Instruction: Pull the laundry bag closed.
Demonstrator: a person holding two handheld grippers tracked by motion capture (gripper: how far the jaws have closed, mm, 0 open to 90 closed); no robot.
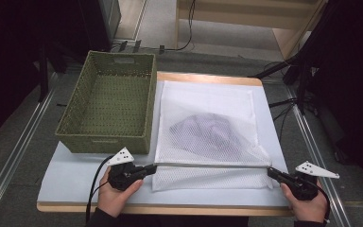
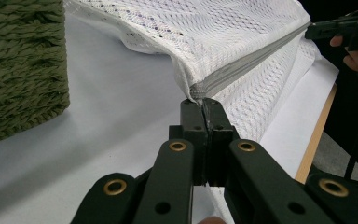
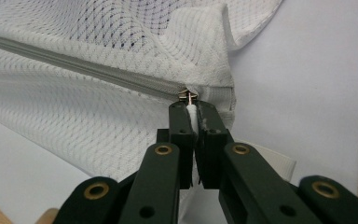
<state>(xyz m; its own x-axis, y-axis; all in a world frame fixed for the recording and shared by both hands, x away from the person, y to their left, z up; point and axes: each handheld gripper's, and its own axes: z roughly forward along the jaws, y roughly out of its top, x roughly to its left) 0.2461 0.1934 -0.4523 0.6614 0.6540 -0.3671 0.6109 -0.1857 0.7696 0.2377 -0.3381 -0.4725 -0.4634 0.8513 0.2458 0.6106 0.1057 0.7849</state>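
no readable text, label, brand, number or sign appears on anything here.

A lab — floor rails (image 1: 14, 156), trailing cables (image 1: 276, 68), dark rig stands (image 1: 307, 71).

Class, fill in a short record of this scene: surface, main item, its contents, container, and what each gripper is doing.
surface: pale table top
main item: white mesh zip bag, lying flat, zip stretched taut
contents: purplish cloth inside
container: green woven basket, left of the bag
left gripper: jaws shut on the zip's left end
right gripper: jaws shut on the zip pull
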